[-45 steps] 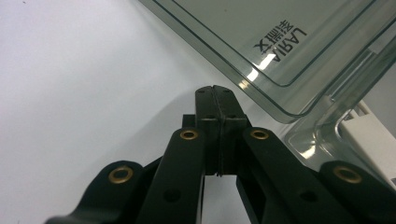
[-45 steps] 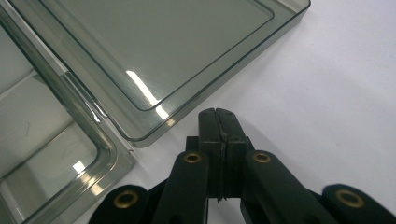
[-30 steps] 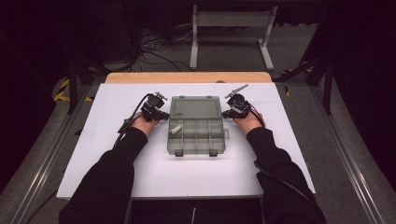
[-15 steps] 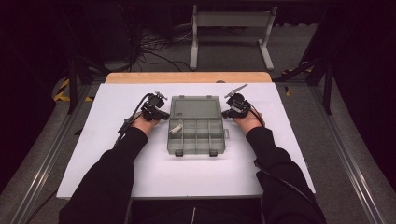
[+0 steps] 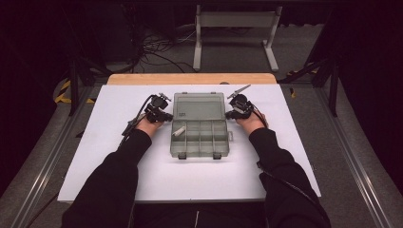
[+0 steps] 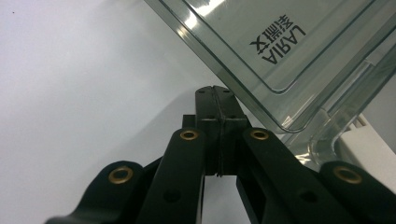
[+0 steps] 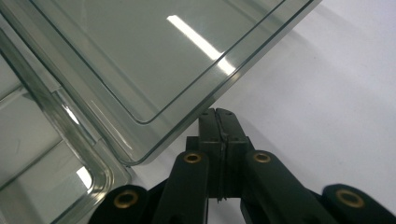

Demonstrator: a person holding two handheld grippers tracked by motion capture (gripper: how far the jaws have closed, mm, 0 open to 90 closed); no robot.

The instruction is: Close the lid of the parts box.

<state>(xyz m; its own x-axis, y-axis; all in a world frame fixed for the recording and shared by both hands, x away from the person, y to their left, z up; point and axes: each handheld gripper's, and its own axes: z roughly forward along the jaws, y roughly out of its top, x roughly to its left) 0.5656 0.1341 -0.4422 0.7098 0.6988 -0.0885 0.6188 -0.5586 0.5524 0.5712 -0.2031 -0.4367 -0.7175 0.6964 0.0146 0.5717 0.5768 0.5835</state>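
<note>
Nothing moved: fingers (image 5: 167, 115) beside lid (image 5: 198, 105)

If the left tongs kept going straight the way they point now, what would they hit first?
Most likely the clear open lid of the organizer box; the shut left tongs sit right at its edge, though depth is unclear.

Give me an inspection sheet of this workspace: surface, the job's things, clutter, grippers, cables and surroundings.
Surface: white table top, wooden strip along its far edge.
Job's things: clear compartment box, lid lying open and flat; a small white piece in a left compartment.
Clutter: nothing seen.
Grippers: left gripper shut, empty, at the lid's left edge; right gripper shut, empty, at the lid's right edge.
Cables: one trails from each gripper; a tangle on the floor beyond.
Surroundings: grey floor, metal stand, dark room.
</note>
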